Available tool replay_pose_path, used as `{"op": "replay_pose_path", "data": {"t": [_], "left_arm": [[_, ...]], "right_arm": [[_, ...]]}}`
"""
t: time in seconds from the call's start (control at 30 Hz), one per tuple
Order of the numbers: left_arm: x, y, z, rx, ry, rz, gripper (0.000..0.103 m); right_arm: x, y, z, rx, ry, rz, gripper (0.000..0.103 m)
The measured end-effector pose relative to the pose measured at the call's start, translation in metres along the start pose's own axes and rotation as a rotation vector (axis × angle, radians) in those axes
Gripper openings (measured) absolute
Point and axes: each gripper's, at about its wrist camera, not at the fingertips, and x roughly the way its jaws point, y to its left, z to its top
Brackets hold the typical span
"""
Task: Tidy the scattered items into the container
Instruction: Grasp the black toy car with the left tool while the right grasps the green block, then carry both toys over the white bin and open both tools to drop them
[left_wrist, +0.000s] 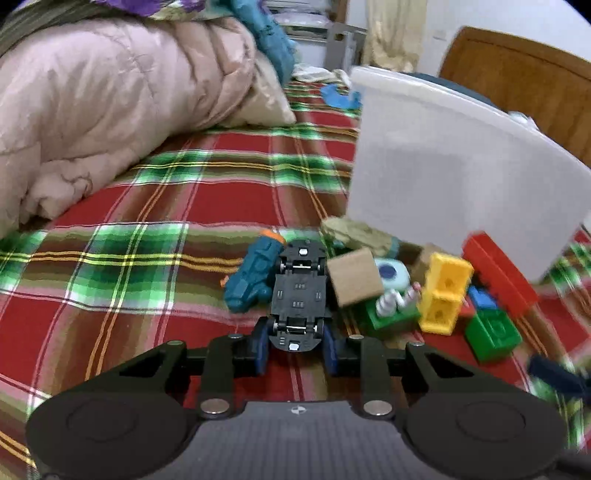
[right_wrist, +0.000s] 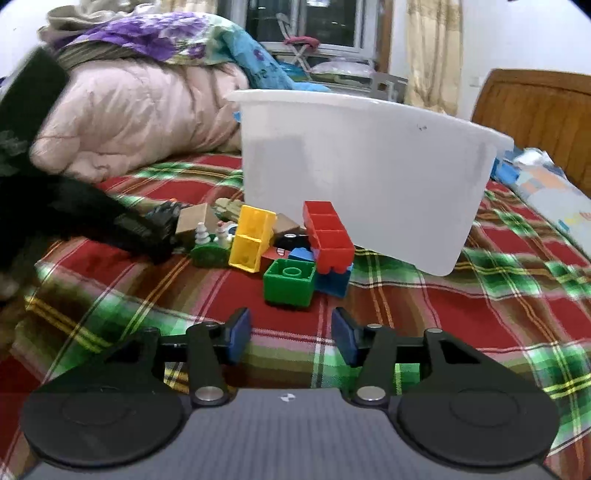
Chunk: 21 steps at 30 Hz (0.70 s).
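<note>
Bed under my view wears a red-green plaid sheet (right_wrist: 424, 306). Pink quilt (right_wrist: 140, 122) heaped at ten o'clock. Wooden headboard (right_wrist: 535, 107) at two, dark window (right_wrist: 303, 22) at twelve, cream curtain (right_wrist: 432, 51) beside it.

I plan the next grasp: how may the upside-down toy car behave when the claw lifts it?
The toy car looks like hard plastic, so probably stiff and light. The left claw holds only its end, so it may swing. Set down on its wheels, it could roll.

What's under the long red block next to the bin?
The red block leans on a blue block, with a green block beside it. Anything further underneath is hidden.
</note>
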Motion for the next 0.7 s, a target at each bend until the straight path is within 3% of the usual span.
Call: {"op": "replay_pose_path", "data": {"t": [0.1, 0.27, 0.3, 0.33, 0.57, 0.7], "left_arm": [[-0.011, -0.001, -0.005, -0.008, 0.025, -0.073, 0.032], [-0.021, -0.007, -0.017, 0.021, 0.038, -0.121, 0.032], [-0.023, -0.007, -0.019, 0.023, 0.038, -0.125, 0.032], [-0.025, -0.007, -0.02, 0.023, 0.038, -0.129, 0.032], [-0.044, -0.017, -0.04, 0.057, 0.045, -0.169, 0.032], [-0.042, -0.021, -0.046, 0.052, 0.049, -0.149, 0.033]], "right_arm": [[0.009, 0.001, 0.004, 0.044, -0.016, -0.017, 0.052], [0.029, 0.006, 0.017, 0.053, 0.0, -0.033, 0.051], [0.032, 0.007, 0.018, 0.044, 0.012, -0.044, 0.039], [0.033, 0.008, 0.018, 0.035, 0.027, -0.054, 0.036], [0.002, 0.003, 0.003, 0.029, 0.04, -0.067, 0.036], [-0.012, -0.002, -0.006, 0.049, 0.056, -0.073, 0.035]]}}
